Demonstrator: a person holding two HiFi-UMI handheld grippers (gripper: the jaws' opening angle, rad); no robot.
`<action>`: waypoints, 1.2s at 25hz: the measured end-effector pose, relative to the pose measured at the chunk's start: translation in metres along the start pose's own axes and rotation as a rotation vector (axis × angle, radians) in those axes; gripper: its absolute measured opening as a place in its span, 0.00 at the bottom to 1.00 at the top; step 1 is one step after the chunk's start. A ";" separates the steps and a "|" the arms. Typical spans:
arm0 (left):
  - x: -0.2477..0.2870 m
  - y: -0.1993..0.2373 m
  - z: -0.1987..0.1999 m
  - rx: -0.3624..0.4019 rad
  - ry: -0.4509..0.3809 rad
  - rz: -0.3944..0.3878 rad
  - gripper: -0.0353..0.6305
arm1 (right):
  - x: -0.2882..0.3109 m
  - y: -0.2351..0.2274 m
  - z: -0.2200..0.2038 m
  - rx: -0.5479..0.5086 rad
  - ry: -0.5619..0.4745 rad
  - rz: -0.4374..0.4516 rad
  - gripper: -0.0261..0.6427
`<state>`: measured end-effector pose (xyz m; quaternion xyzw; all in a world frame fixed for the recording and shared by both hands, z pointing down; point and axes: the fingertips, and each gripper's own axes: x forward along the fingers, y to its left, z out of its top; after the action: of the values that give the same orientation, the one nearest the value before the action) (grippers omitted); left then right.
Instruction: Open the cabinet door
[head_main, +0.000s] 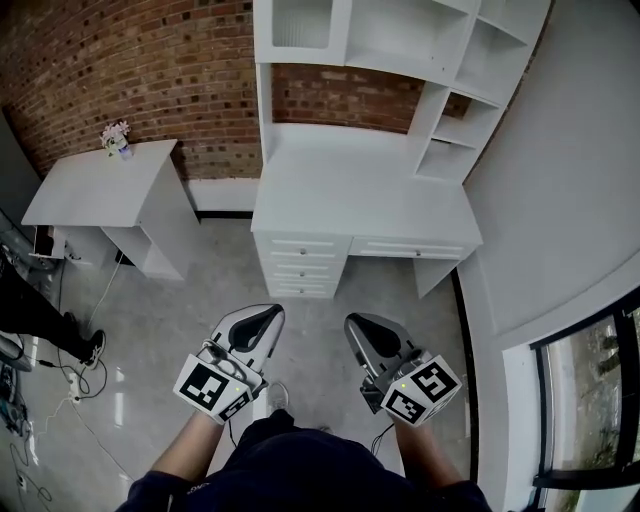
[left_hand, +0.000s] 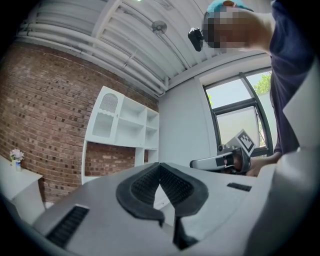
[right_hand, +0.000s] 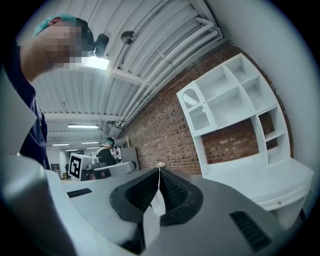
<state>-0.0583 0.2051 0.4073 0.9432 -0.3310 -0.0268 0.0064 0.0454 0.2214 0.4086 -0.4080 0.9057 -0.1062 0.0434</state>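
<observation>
at the far left of the head view a small white side table (head_main: 95, 185) carries a little vase of flowers (head_main: 117, 136). the left gripper (head_main: 268, 314) is held level above the floor, its jaws pressed together at the tips with nothing between them, touching nothing. ahead stands the white desk (head_main: 360, 200) with its shelf unit; the cabinet door (head_main: 300, 22) sits at the unit's upper left, closed, well apart from both grippers. the right gripper (head_main: 352, 321), just beside the left one, also has its jaws shut tip to tip, empty and touching nothing.
</observation>
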 end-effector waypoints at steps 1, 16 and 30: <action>0.003 0.008 0.000 -0.001 -0.001 -0.005 0.06 | 0.008 -0.002 0.001 0.001 0.001 -0.005 0.08; 0.017 0.114 0.005 -0.034 -0.014 -0.049 0.06 | 0.110 -0.011 0.012 -0.009 0.021 -0.040 0.08; 0.031 0.170 0.006 -0.057 -0.037 -0.066 0.06 | 0.162 -0.022 0.014 -0.025 0.034 -0.056 0.08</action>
<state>-0.1404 0.0534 0.4048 0.9524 -0.2990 -0.0538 0.0263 -0.0436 0.0839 0.4010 -0.4319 0.8958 -0.1030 0.0202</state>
